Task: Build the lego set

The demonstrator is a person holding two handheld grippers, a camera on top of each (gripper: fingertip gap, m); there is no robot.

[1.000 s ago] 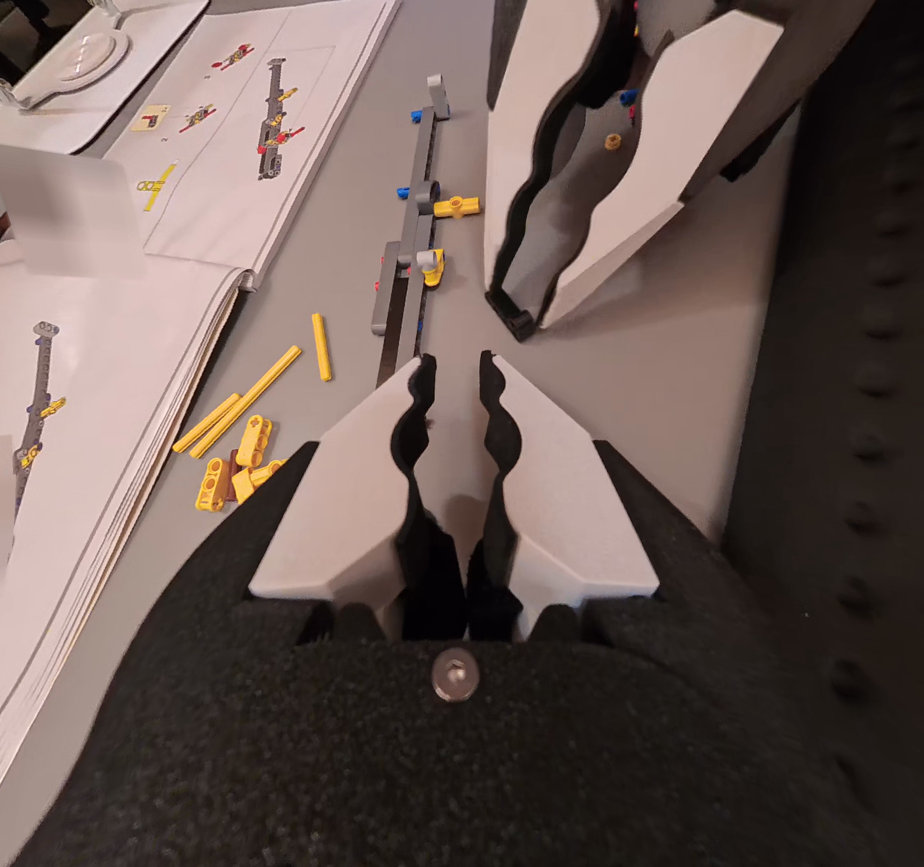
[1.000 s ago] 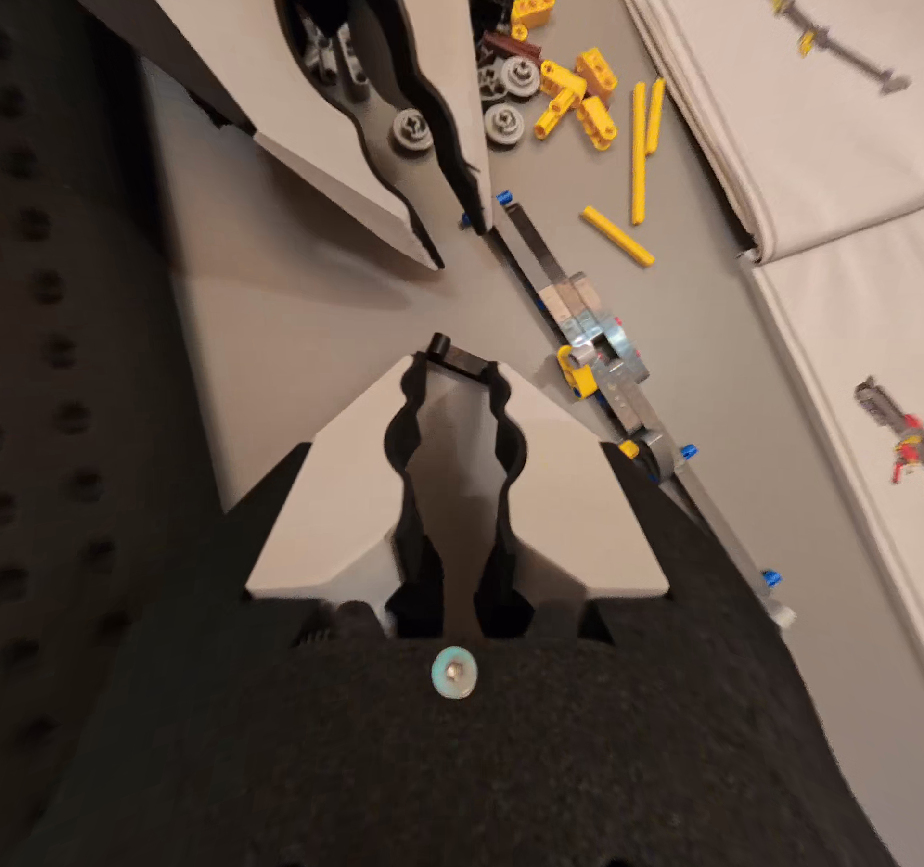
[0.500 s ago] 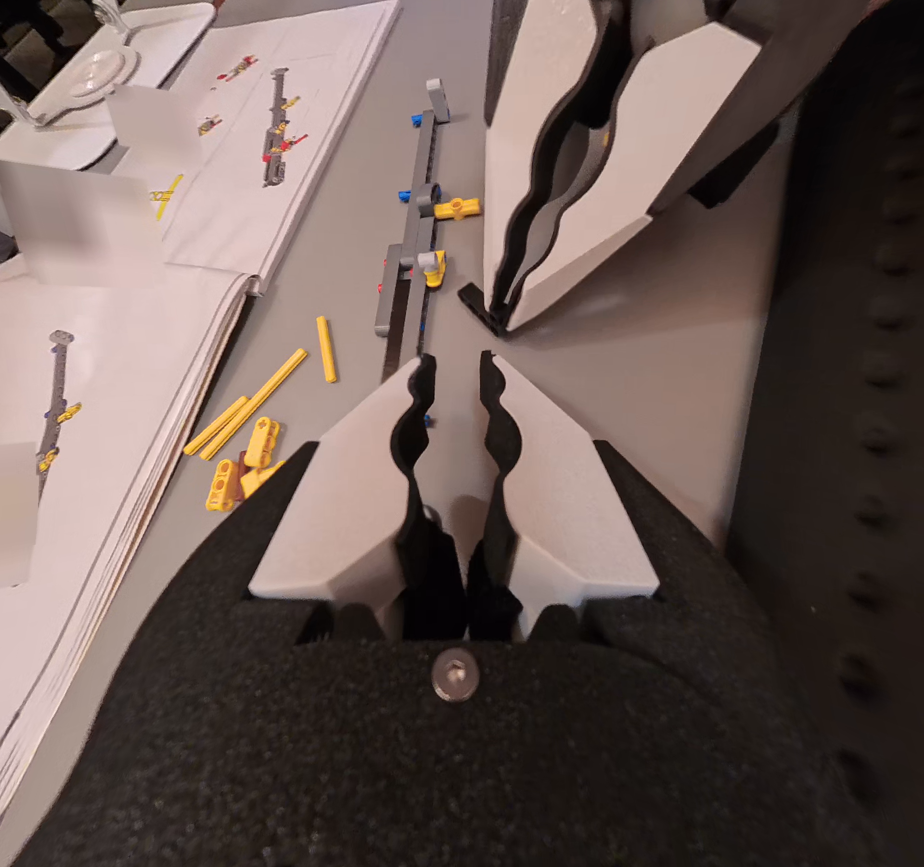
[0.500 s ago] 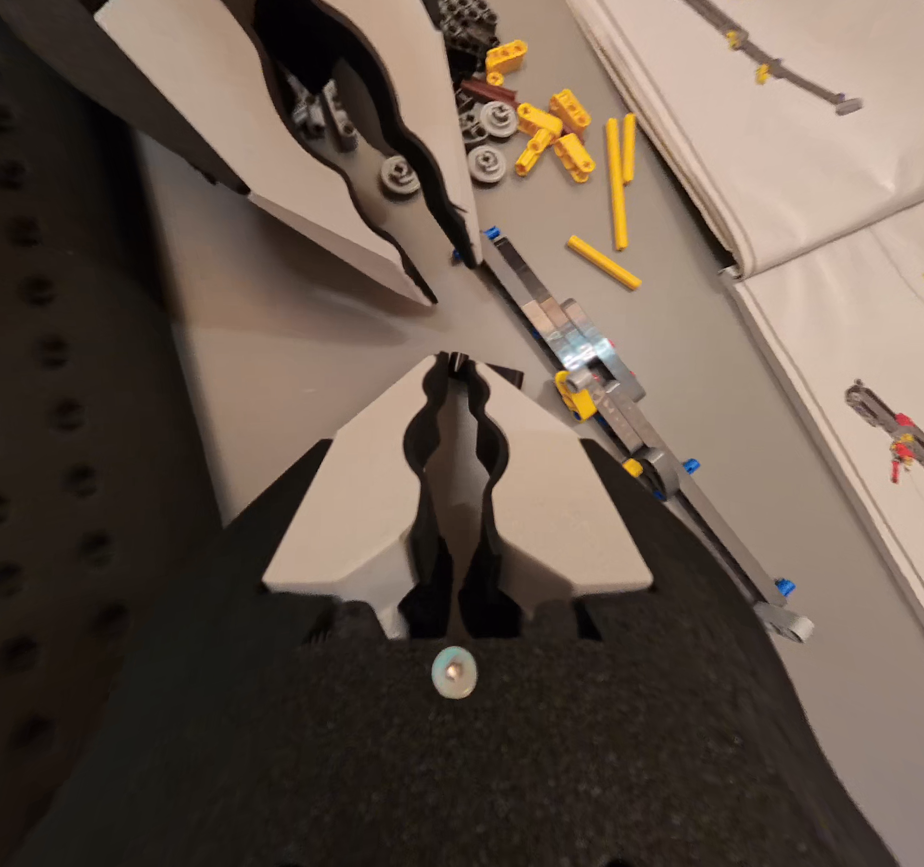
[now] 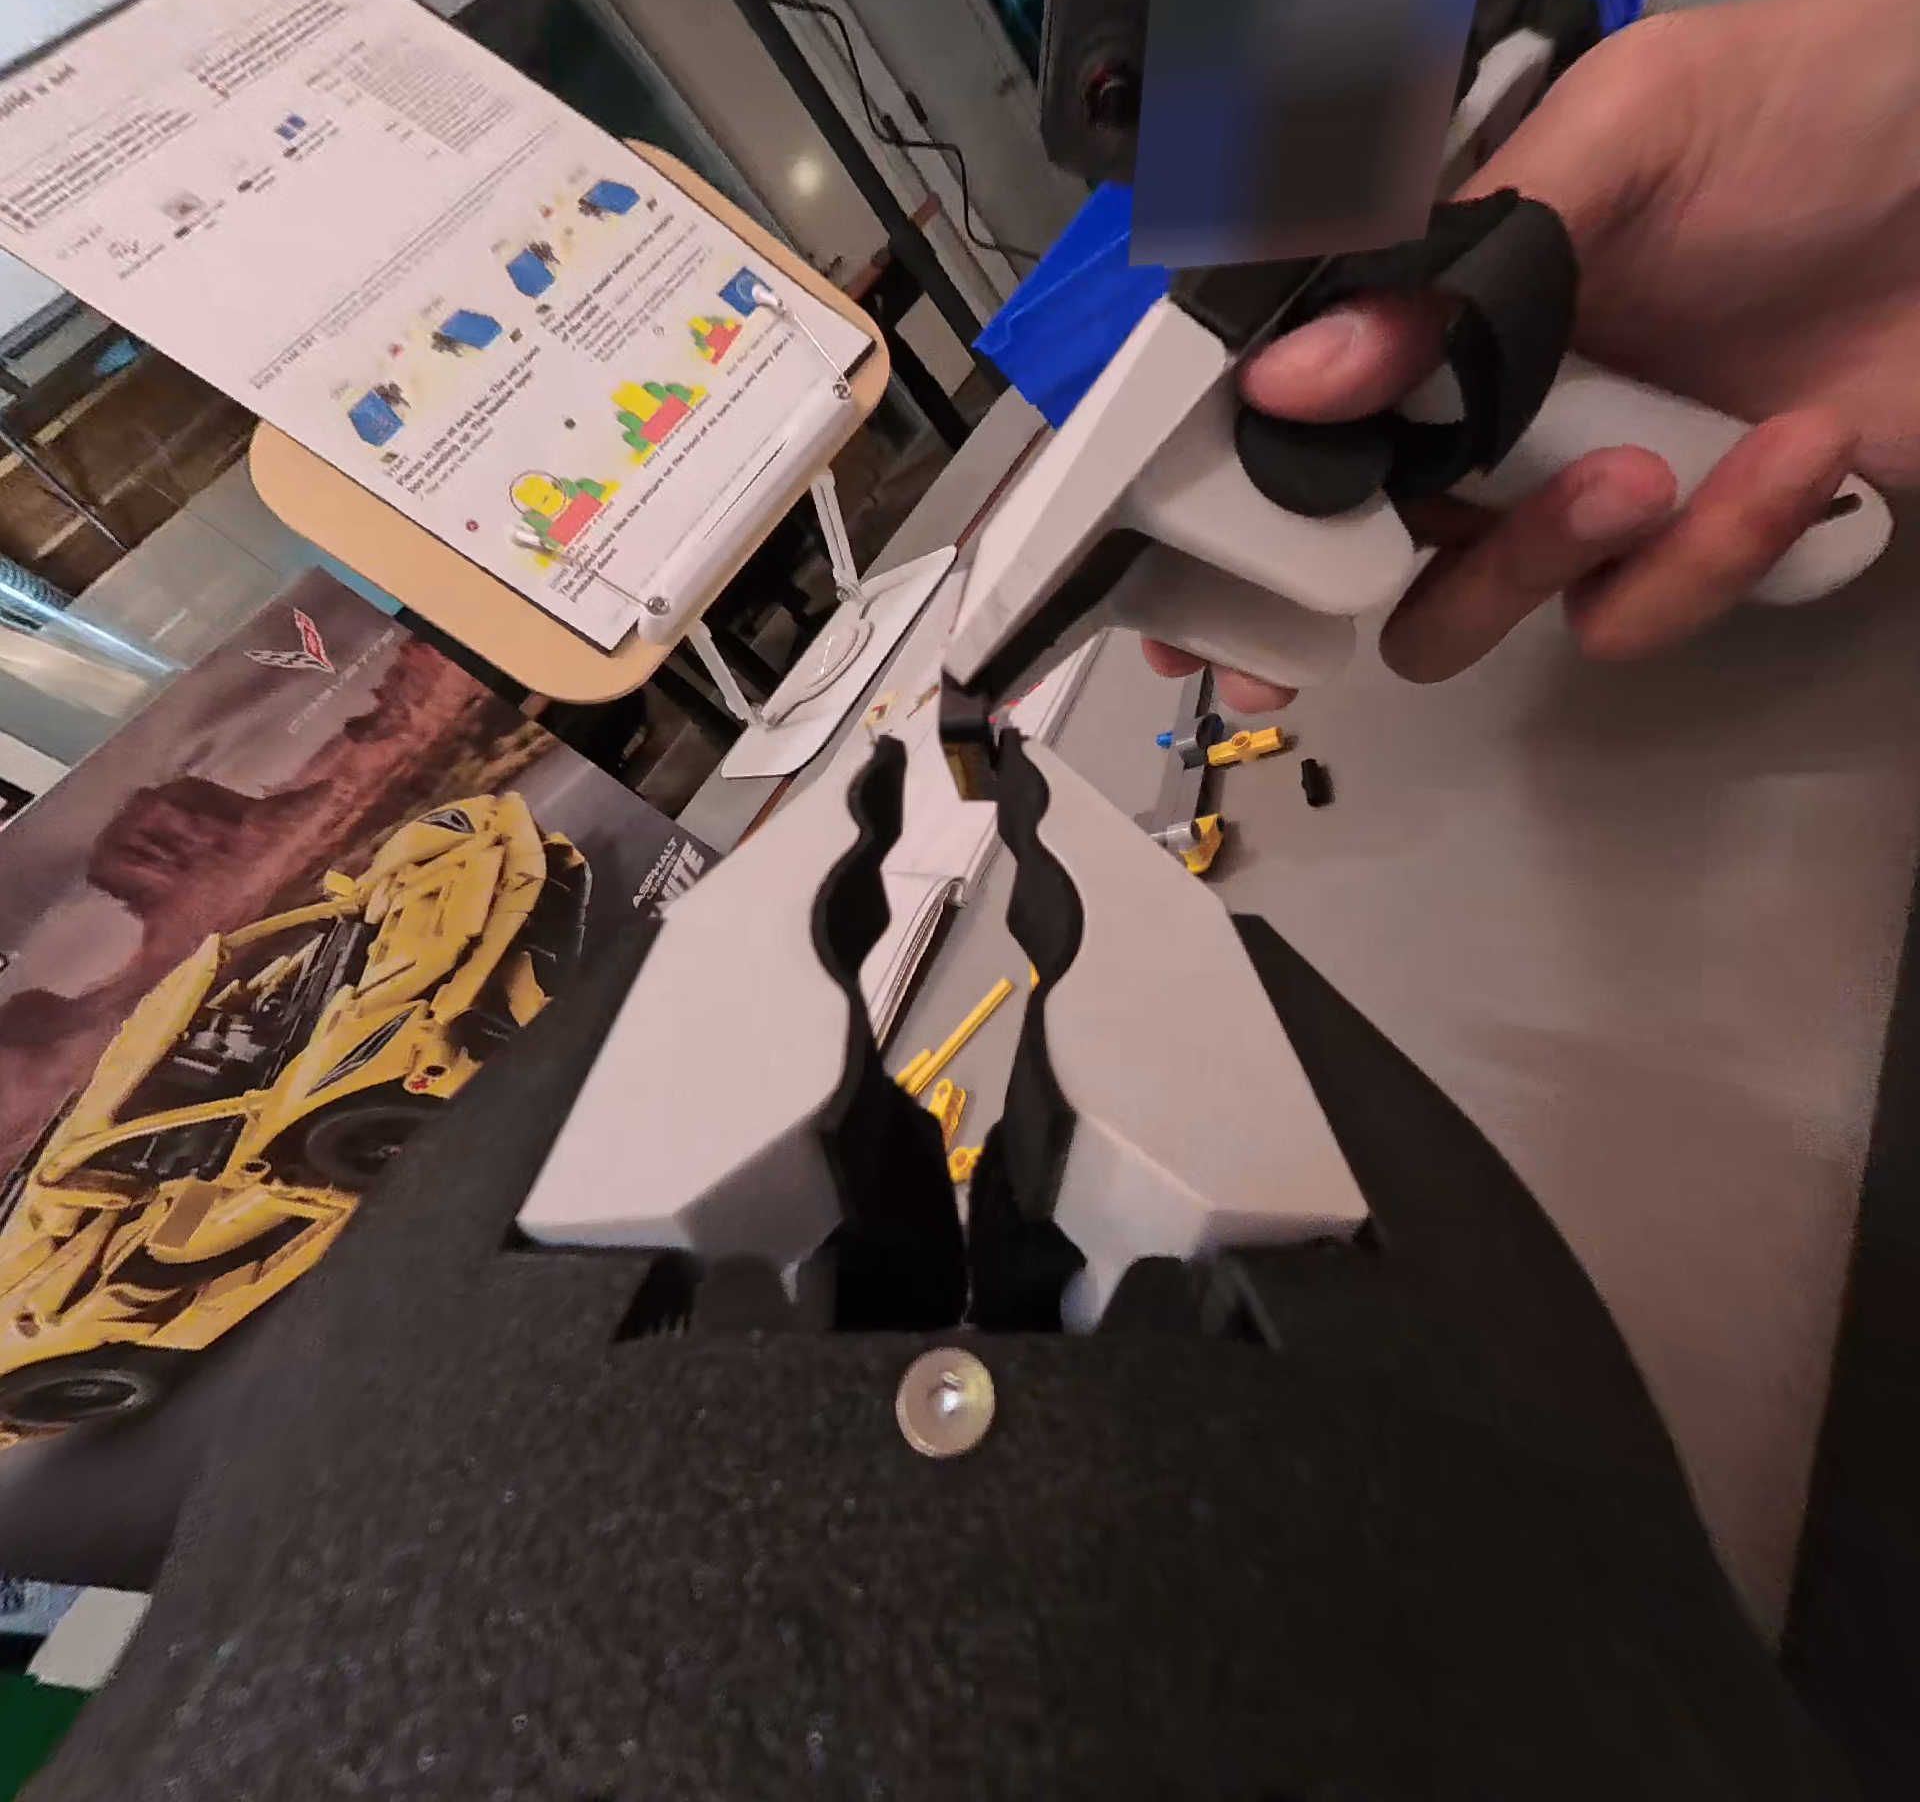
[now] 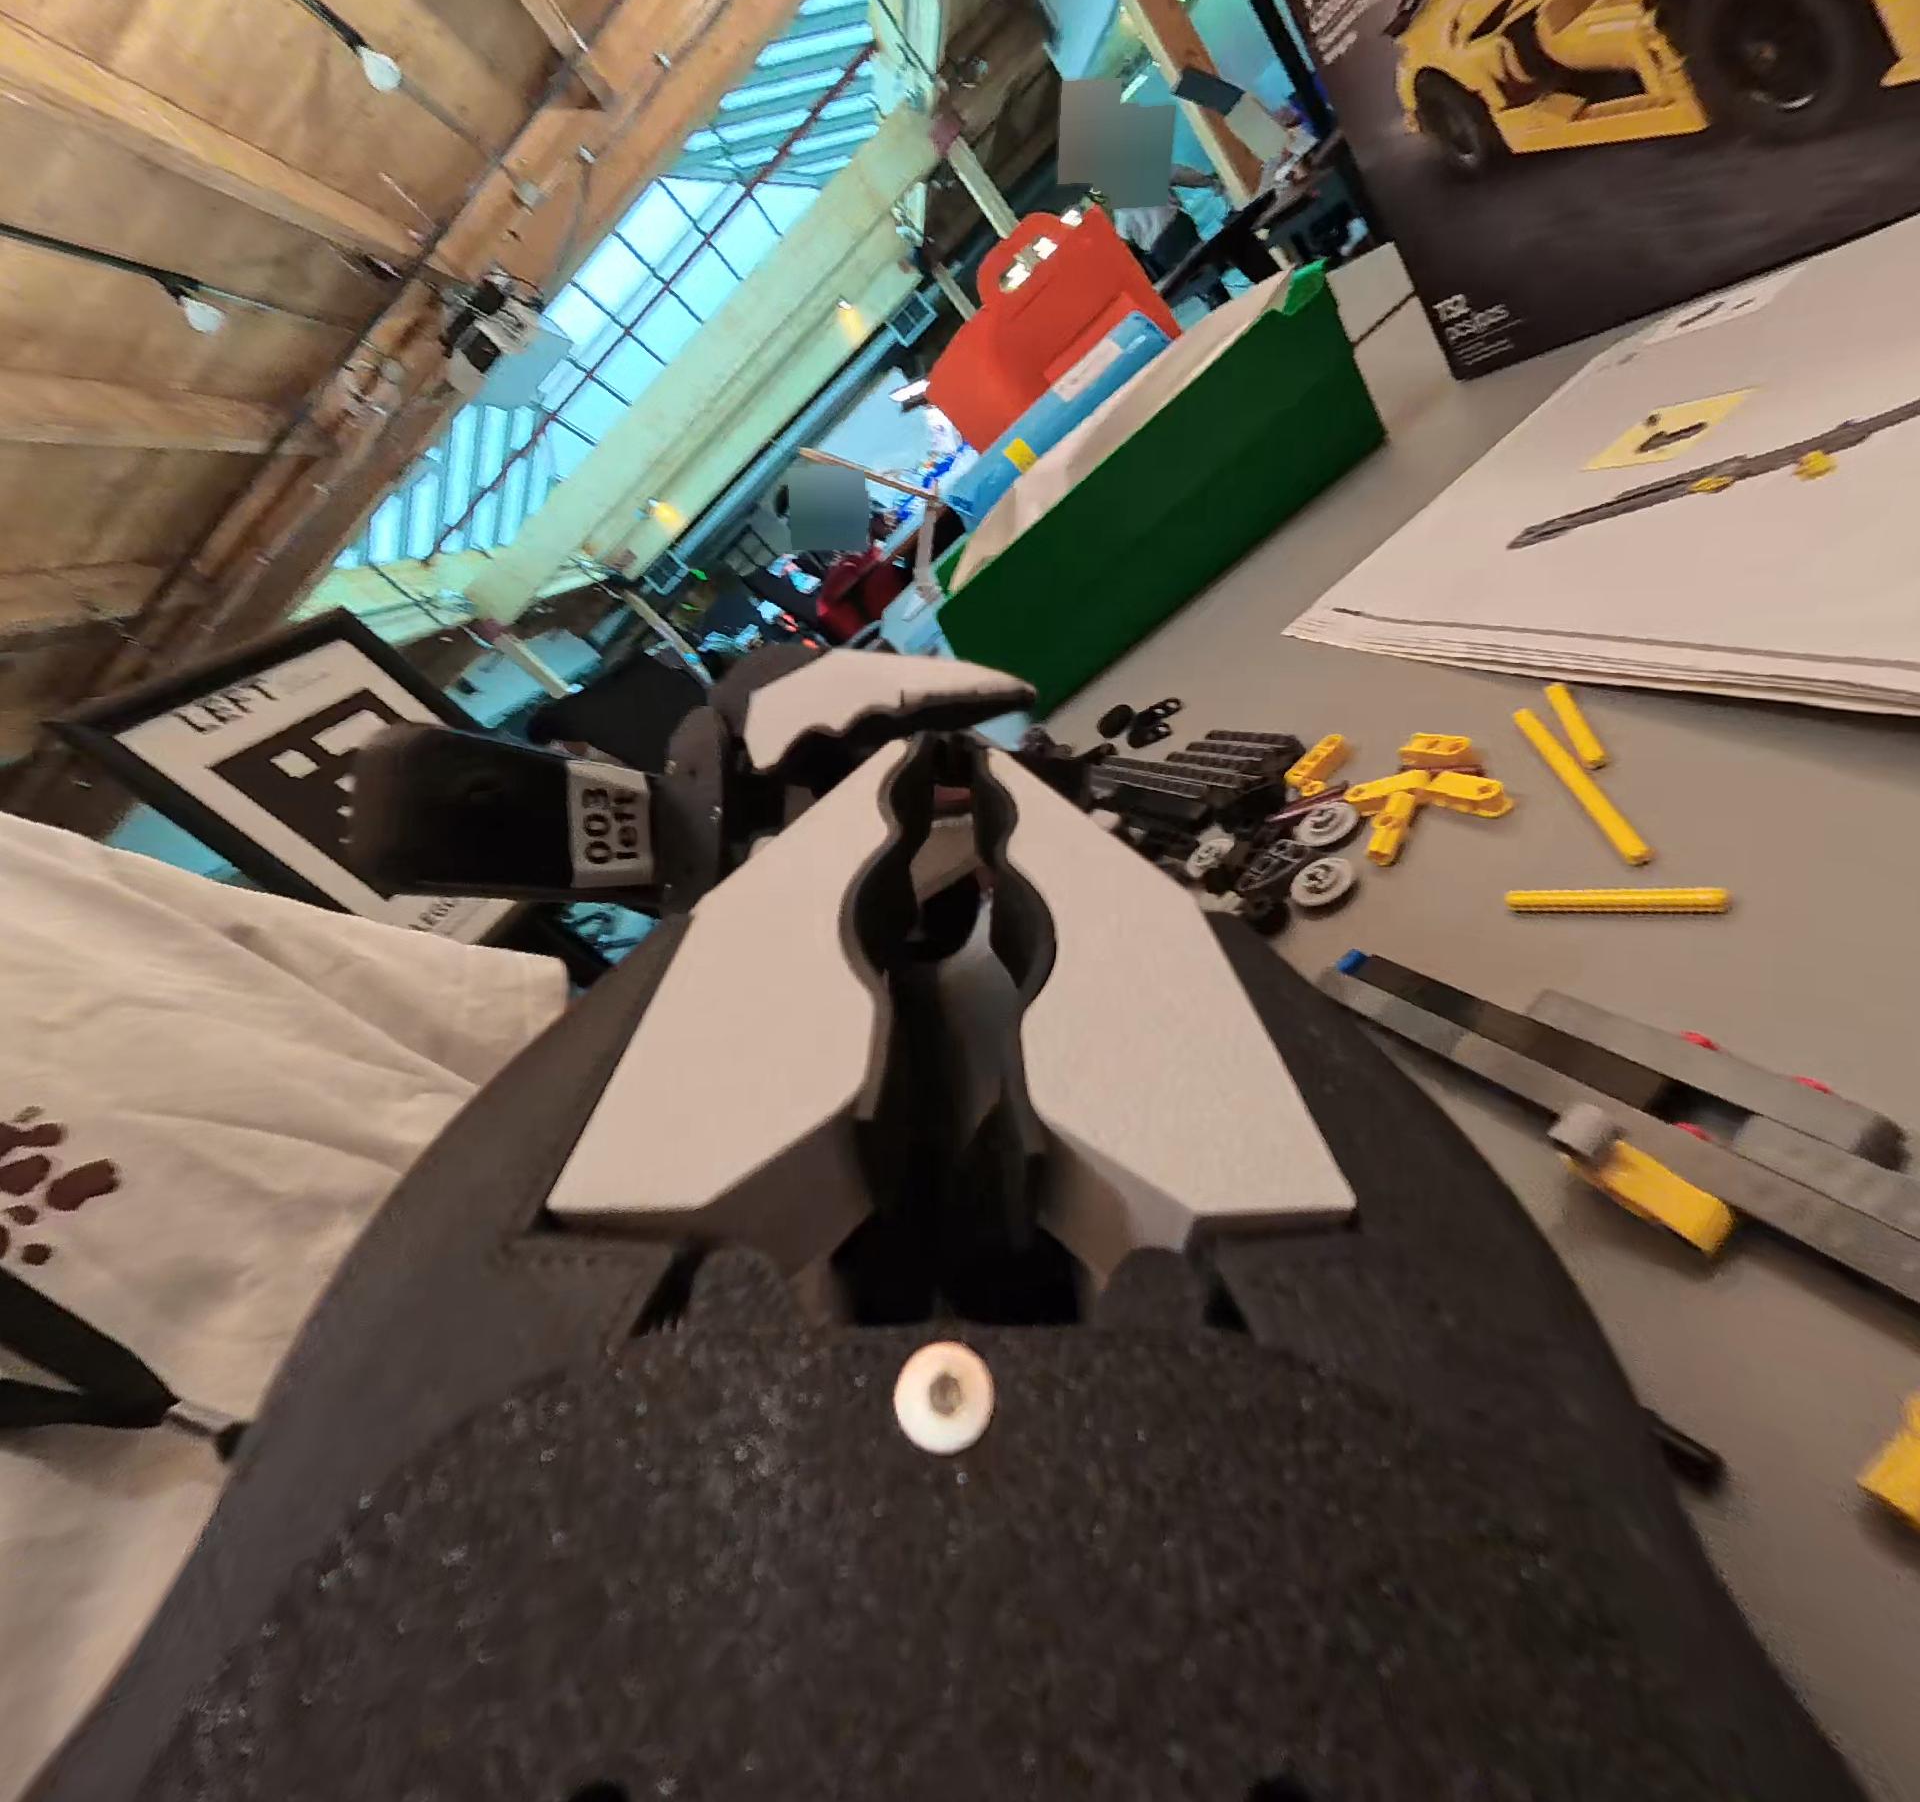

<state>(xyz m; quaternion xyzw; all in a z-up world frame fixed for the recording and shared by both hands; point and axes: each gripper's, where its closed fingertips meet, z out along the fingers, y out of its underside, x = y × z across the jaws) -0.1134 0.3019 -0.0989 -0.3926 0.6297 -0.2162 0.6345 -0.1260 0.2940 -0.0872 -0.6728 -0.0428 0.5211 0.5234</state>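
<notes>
Both grippers are lifted off the grey desk (image 5: 1558,973) and meet tip to tip in the air. The right gripper (image 5: 971,687) comes in from the upper right, a bare hand (image 5: 1683,298) wrapped round its white handle, thumb through a black loop, fingers curled beneath. Its jaws are pressed together on a small black piece (image 5: 961,713) that pokes out below the tips. The left gripper (image 5: 945,765) points up and away toward it, its jaws spread a little, with the black piece sitting right at the gap between the tips; whether they touch it I cannot tell.

Down on the desk, the long grey lego assembly (image 6: 1621,1066) lies on the right, with loose yellow rods (image 6: 1579,786) and a heap of black and grey parts (image 6: 1226,796) beyond it. The open instruction booklet (image 6: 1662,547) and the box with a yellow car (image 5: 260,973) sit farther off.
</notes>
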